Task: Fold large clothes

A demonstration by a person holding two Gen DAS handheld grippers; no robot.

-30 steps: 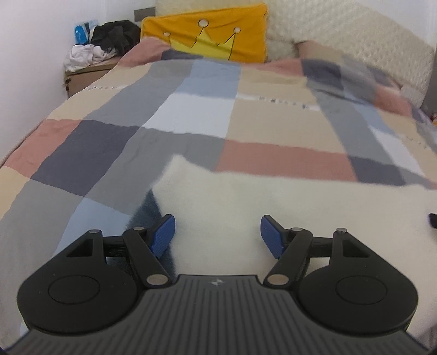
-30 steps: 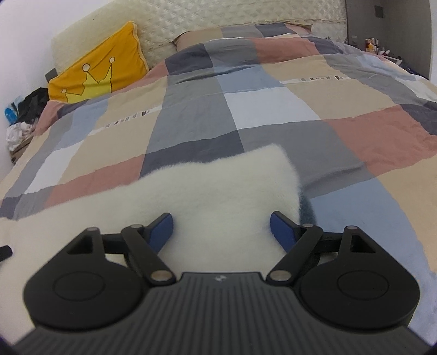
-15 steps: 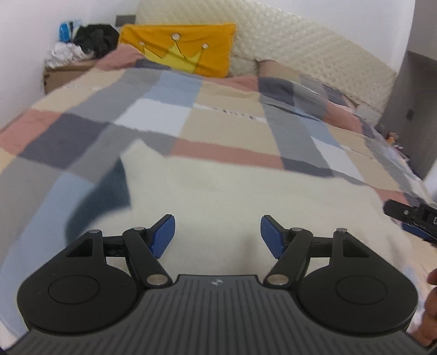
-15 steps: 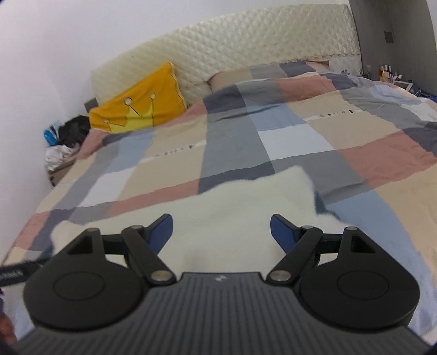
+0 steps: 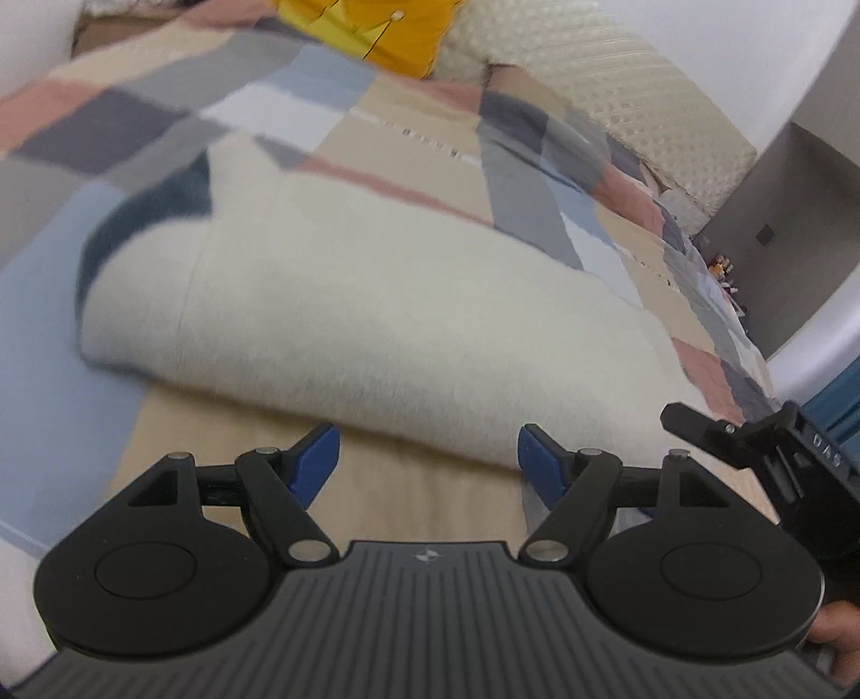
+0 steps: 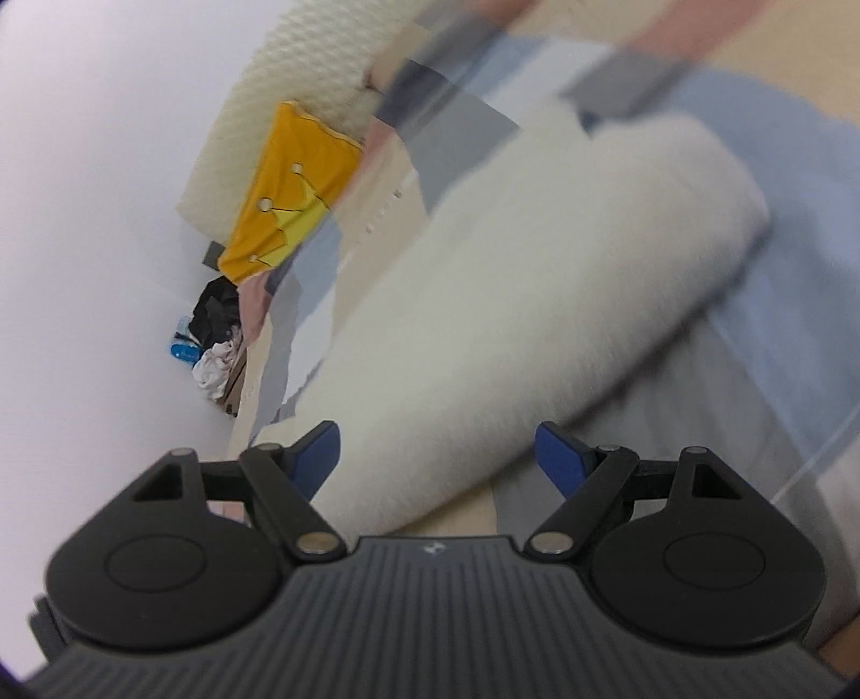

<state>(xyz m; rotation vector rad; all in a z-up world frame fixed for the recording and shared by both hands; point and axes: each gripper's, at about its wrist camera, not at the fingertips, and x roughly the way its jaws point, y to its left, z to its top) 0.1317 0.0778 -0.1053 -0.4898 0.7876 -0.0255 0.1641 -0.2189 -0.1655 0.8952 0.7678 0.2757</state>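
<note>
A cream fluffy garment (image 5: 376, 301) lies folded in a long thick bundle on the checked bedspread (image 5: 54, 376), with a dark teal part (image 5: 156, 215) showing at its left end. My left gripper (image 5: 429, 457) hovers just short of the bundle's near edge. Its jaws are opening and its pads touch nothing. In the tilted, blurred right wrist view the garment (image 6: 537, 279) runs diagonally. My right gripper (image 6: 438, 451) has its jaws opening too. The bundle's near end shows in the gap, but the pads stay off it. One finger of the right gripper (image 5: 699, 425) shows at the right edge of the left wrist view.
A yellow crown pillow (image 5: 387, 32) leans on the quilted cream headboard (image 5: 618, 91) at the far end of the bed. A bedside stand piled with clothes (image 6: 215, 344) sits by the white wall. A hand (image 5: 833, 634) is at the lower right.
Both grippers have drawn back from over the garment, so its near edge now lies ahead of the fingers. The right view has rolled strongly. The right gripper has come into the left wrist view.
</note>
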